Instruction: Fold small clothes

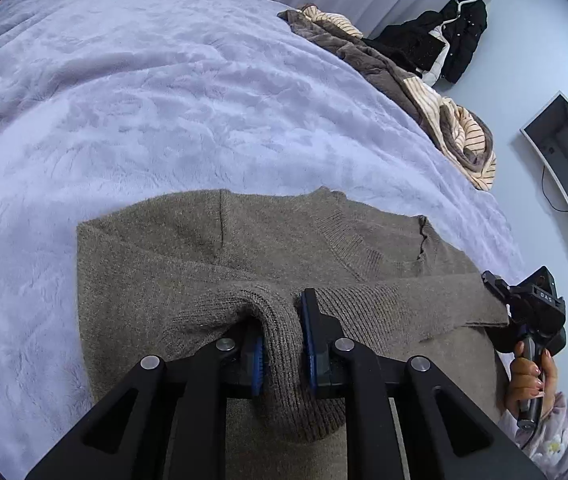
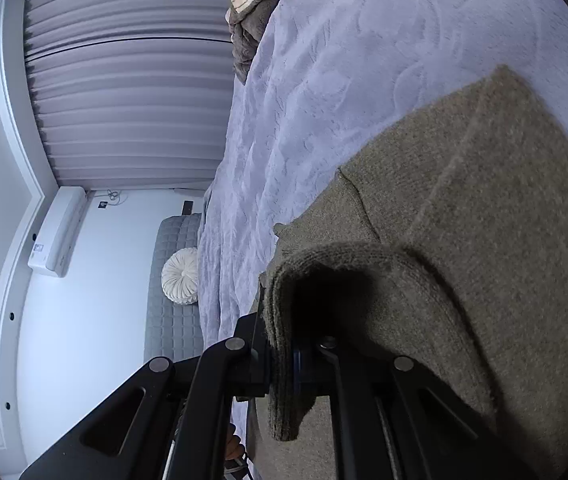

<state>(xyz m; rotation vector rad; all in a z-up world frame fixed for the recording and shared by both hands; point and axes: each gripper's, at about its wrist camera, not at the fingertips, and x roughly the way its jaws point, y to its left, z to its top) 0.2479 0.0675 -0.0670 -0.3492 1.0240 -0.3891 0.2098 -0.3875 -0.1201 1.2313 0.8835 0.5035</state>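
Observation:
A brown knit sweater (image 1: pixel 244 248) lies flat on the lavender fleece blanket (image 1: pixel 164 100), its lower part doubled up over the body. In the left wrist view my left gripper (image 1: pixel 284 344) stands slightly open; the ribbed hem fold sits loosely between its blue pads (image 1: pixel 310 340). At the sweater's right edge a hand (image 1: pixel 528 376) holds my right gripper (image 1: pixel 532 312). In the right wrist view my right gripper (image 2: pixel 282 360) is shut on a thick fold of the sweater (image 2: pixel 484 200), which drapes over the right finger and hides it.
A heap of brown and striped clothes (image 1: pixel 424 92) lies along the blanket's far right edge, with a black jacket (image 1: pixel 444 36) beyond. A screen (image 1: pixel 564 160) hangs on the wall. A round white cushion (image 2: pixel 180 282), grey mattress and curtains (image 2: pixel 124 80) show past the bed edge.

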